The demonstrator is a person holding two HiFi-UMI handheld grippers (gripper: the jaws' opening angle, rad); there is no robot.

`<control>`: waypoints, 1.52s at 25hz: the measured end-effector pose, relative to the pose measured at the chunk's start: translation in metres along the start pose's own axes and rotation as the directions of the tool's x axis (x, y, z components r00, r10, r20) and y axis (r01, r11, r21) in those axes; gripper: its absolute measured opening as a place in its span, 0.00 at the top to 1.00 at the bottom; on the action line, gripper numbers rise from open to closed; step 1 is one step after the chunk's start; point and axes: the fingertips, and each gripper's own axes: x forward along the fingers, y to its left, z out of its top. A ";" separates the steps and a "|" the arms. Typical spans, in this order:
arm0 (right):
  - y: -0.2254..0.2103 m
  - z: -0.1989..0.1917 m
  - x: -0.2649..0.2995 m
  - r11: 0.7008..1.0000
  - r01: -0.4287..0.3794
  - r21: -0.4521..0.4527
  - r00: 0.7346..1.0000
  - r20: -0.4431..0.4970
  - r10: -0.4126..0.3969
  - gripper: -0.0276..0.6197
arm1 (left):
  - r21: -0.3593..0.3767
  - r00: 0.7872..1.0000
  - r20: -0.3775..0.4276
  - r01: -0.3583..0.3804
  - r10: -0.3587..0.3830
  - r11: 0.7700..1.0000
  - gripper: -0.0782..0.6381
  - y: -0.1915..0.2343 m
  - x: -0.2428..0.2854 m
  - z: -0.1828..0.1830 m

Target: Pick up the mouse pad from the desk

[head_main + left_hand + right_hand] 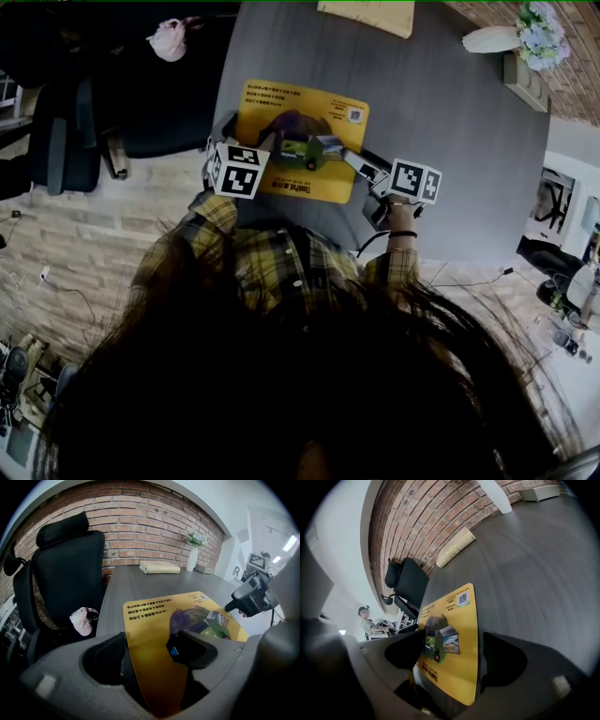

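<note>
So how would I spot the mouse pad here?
Find the dark grey desk in front of the brick wall. At its near edge lies the mouse pad, a flat, thin rectangle. It is the only bright yellow thing there, unlike the pale book at the far end.

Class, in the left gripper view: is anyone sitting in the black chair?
No, the black chair is unoccupied; only a small pink thing lies on its seat.

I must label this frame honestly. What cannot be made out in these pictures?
Head view: the near left corner of the mouse pad, behind the cube of the left gripper.
Left gripper view: whether that corner lies flat on the desk; the jaws cover it.
All views: the pad's print, too small.
The pink thing on the chair: too small to name.
</note>
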 end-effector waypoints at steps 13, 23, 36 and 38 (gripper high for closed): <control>0.001 -0.014 0.009 0.995 0.052 0.085 0.969 -0.246 -0.029 0.37 | 0.003 1.000 0.007 -0.002 0.002 1.000 0.38 -0.002 -0.001 0.000; 0.019 -0.006 0.028 0.991 -0.038 0.130 0.964 -0.255 0.071 0.38 | 0.000 1.000 0.002 -0.006 0.006 1.000 0.38 0.000 -0.002 0.001; 0.052 -0.011 0.052 0.951 -0.305 0.056 0.917 -0.253 0.309 0.51 | 0.000 1.000 0.016 0.004 -0.003 1.000 0.38 -0.002 -0.001 0.001; 0.055 -0.018 0.055 0.944 -0.327 0.034 0.908 -0.267 0.324 0.56 | 0.000 1.000 0.019 0.004 -0.004 1.000 0.38 -0.002 0.000 0.000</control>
